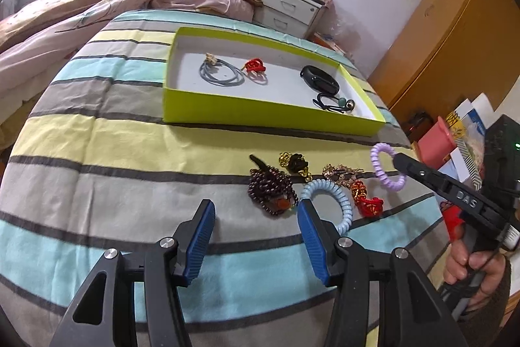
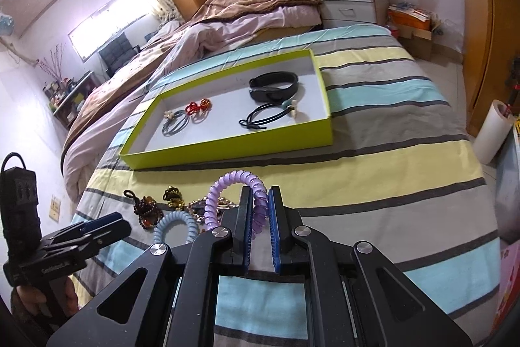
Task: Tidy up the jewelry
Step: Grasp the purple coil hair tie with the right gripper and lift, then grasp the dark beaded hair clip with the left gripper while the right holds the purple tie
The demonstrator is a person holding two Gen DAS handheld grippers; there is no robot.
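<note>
A lime-green tray (image 1: 260, 116) (image 2: 227, 148) lies on the striped bedspread and holds a grey hair tie (image 1: 221, 75), a red tie (image 1: 255, 67), a black band (image 1: 320, 80) and a black cord tie (image 1: 331, 104). My right gripper (image 2: 259, 200) (image 1: 398, 160) is shut on a purple spiral hair tie (image 2: 227, 184) (image 1: 386, 168), lifted above the bed in front of the tray. My left gripper (image 1: 256, 210) (image 2: 107, 225) is open and empty, just short of a dark bead bracelet (image 1: 273, 187) and a light-blue spiral tie (image 1: 328, 200).
Loose jewelry lies in a row before the tray: a gold-and-dark charm (image 1: 294, 165), a gold hair clip (image 1: 339, 173), a red-and-gold knot (image 1: 365, 199). A rumpled quilt (image 1: 97, 8) lies to the left, a white nightstand (image 1: 289, 7) behind, boxes (image 1: 455, 135) off the bed's right edge.
</note>
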